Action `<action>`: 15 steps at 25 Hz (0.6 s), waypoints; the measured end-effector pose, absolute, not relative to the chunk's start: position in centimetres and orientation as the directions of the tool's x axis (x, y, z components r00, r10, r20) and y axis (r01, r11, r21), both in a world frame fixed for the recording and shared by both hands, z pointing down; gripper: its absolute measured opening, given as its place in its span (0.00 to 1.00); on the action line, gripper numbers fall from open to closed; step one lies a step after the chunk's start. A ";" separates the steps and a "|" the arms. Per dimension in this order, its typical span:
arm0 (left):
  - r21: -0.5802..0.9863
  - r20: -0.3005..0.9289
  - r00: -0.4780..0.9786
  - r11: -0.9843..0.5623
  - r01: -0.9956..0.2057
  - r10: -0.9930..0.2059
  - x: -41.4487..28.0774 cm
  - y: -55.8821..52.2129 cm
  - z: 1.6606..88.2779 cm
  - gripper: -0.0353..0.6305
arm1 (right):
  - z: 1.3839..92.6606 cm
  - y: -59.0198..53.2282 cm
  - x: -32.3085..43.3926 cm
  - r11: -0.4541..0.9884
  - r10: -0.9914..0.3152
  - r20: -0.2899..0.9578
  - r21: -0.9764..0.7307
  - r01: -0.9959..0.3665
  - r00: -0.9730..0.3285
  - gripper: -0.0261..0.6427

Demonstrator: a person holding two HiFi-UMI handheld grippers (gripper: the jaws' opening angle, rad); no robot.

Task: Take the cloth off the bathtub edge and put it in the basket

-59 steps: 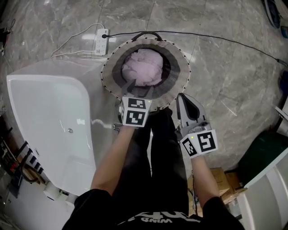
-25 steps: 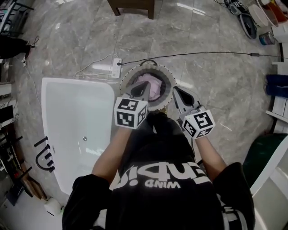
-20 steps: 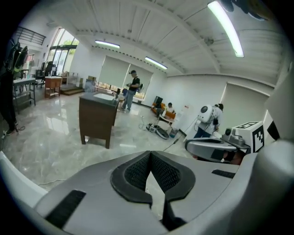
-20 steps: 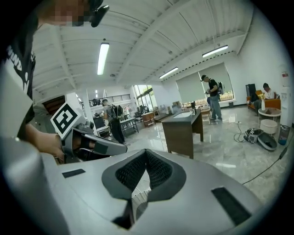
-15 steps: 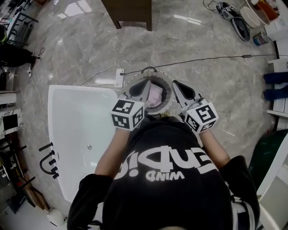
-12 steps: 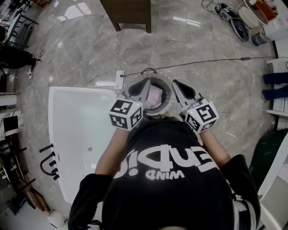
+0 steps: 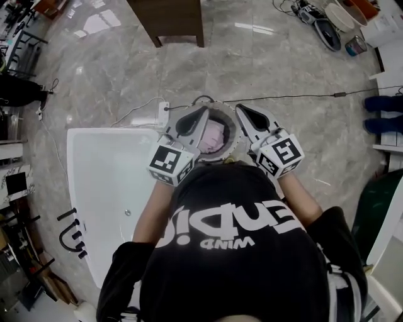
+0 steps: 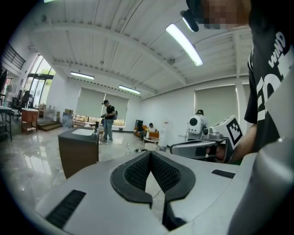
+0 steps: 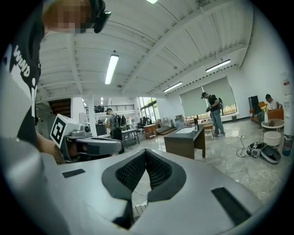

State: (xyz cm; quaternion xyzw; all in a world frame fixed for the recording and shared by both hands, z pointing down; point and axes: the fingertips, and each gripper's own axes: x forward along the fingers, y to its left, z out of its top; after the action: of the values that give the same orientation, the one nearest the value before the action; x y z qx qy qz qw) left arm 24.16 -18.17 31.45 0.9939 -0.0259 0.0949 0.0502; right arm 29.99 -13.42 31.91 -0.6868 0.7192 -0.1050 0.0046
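The pink cloth (image 7: 215, 135) lies bunched inside the round basket (image 7: 230, 143), which stands on the marble floor beside the white bathtub (image 7: 107, 182). Both grippers are raised high over the basket and point nearly level. My left gripper (image 7: 203, 109) is over the basket's left rim and my right gripper (image 7: 238, 107) over its right rim. In the left gripper view the left gripper (image 8: 150, 153) has its pads meeting at the tips with nothing between them. The right gripper (image 9: 145, 151) looks the same in its own view. Each gripper's view shows the other beside it.
A white power strip (image 7: 163, 114) and a black cable (image 7: 296, 96) lie on the floor behind the basket. A dark wooden cabinet (image 7: 171, 19) stands further back. Shoes and bowls sit at the top right. People stand far off in the hall.
Both grippers have risen away from the basket and levelled out, staying shut. The head view has lifted and shows more floor. The cloth has stayed in the basket.
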 end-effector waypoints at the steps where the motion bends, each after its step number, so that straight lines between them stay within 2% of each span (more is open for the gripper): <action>1: 0.090 0.176 0.983 -0.994 -0.060 -0.044 24.1 -18.1 31.4 0.07 | 32.0 -13.2 30.1 0.032 -0.989 0.135 -0.158 -0.987 -0.054 0.05; 15: 0.092 0.151 0.986 -0.992 -0.090 -0.076 23.4 -17.4 31.7 0.07 | 32.0 -11.3 29.7 0.068 -0.991 0.103 -0.148 -0.987 -0.083 0.05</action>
State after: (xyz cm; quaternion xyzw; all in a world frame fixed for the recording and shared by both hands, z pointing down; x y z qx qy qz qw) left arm 23.45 -17.39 31.71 0.9952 -0.0417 0.0737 0.0495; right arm 29.72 -11.32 31.96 -0.6768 0.7305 -0.0897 0.0127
